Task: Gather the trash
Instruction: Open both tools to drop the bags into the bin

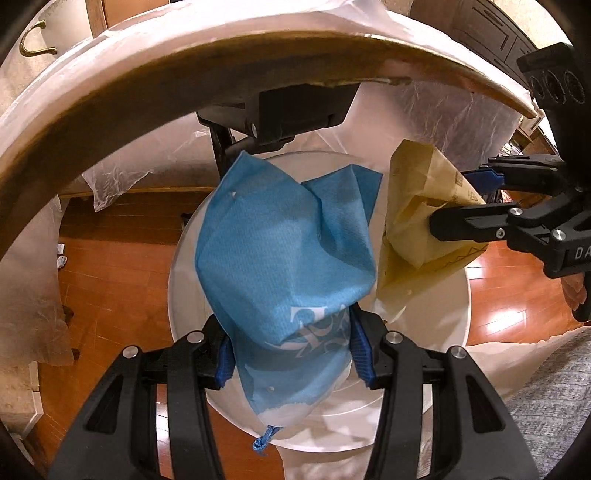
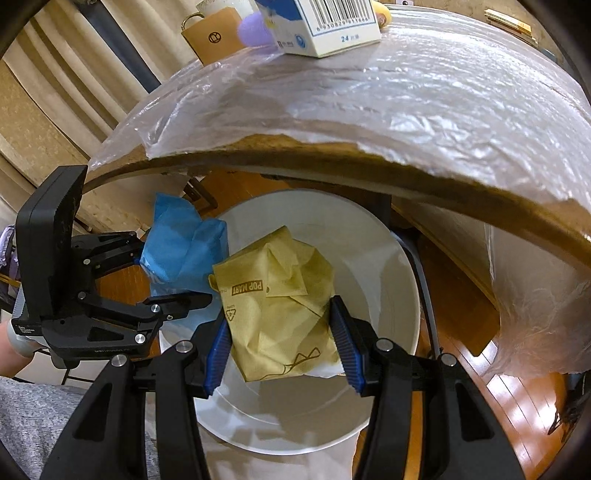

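Reddish wood floor [image 1: 122,266], w/ a round table [image 1: 184,62] wrapped in clear plastic film [image 2: 424,96] arching over the top of both views; a barcoded white box [image 2: 325,26] sits near the table's far edge. Below the near edge of the table stands a white round bin [image 2: 380,266], apparently lined w/ white.

2 pieces of trash are held over the bin's opening. The left hand-held gripper [image 1: 291,350] is clamped on a crumpled blue paper bag [image 1: 284,240] w/ white lettering, blue pads pressing both sides of its lower part. The right hand-held gripper [image 2: 279,339] is clamped on a crumpled yellow-tan paper bag [image 2: 280,306] printed "POP MART", pinched across its middle. The 2 bags hang just beside each other, blue toward the bin's left rim, yellow nearer centre; whether they touch is unclear.

Handling, as a judgement: both look like thin paper, very light, soft and crushable, not slippery against ribbed pads. They hold creases, so a pinch on any bunched fold is enough; grabbing a single loose flap risks a tear. Light pieces may cling to the pads or drift on release, so opening wide and low over the bin's centre seems safest. The step looks like the drop-in, w/ both pieces already positioned above the bin.
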Motion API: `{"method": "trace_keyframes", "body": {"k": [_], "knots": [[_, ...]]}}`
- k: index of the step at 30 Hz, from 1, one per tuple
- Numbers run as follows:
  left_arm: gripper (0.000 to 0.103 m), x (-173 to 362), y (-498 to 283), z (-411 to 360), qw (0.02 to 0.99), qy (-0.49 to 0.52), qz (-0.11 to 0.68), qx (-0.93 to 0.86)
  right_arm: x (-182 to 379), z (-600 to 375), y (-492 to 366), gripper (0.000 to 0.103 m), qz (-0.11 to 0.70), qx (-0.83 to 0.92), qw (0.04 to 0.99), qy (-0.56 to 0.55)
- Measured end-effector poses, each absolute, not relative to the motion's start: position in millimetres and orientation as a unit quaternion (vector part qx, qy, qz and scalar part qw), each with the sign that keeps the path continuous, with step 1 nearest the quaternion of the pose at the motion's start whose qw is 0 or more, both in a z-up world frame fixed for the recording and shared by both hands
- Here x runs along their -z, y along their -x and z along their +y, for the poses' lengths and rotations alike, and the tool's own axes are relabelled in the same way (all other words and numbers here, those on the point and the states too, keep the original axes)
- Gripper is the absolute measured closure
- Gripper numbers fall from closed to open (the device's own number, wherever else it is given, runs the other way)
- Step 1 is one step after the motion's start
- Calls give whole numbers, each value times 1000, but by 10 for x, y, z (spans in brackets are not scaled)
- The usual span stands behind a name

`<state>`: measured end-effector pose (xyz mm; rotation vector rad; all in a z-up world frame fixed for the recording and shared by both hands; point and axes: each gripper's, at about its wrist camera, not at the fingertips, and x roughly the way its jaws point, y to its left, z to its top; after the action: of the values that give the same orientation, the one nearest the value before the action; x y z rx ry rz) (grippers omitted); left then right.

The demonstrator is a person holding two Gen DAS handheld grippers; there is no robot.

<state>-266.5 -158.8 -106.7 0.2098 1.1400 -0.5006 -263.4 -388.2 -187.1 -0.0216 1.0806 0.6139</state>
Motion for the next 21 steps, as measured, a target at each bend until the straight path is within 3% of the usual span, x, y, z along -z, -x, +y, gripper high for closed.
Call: {"method": "trace_keyframes", "body": {"k": [14, 15, 16, 17, 18, 21], "knots": [[52, 1144, 2670, -1556, 797, -105, 544, 241, 1925, -3831, 2688, 53, 518, -279, 808, 23], [52, 1140, 2683, -1560, 794, -101, 543, 253, 1924, -3828, 2685, 50, 519, -276, 809, 24], [46, 1139, 2693, -1569, 795, -104, 541, 255, 1916, -3832, 2692, 40, 519, -272, 810, 26], [31, 1129, 2704, -1573, 799, -111, 536, 250, 1900, -3842, 2700, 33, 518, -271, 811, 24], [24, 1111, 2720, -1577, 804, -119, 530, 242, 1875, -3856, 2714, 24, 515, -270, 814, 22], [21, 999, 2764, -1526, 815, -114, 518, 234, 1771, -3926, 2774, 19, 506, -262, 822, 23]]}}
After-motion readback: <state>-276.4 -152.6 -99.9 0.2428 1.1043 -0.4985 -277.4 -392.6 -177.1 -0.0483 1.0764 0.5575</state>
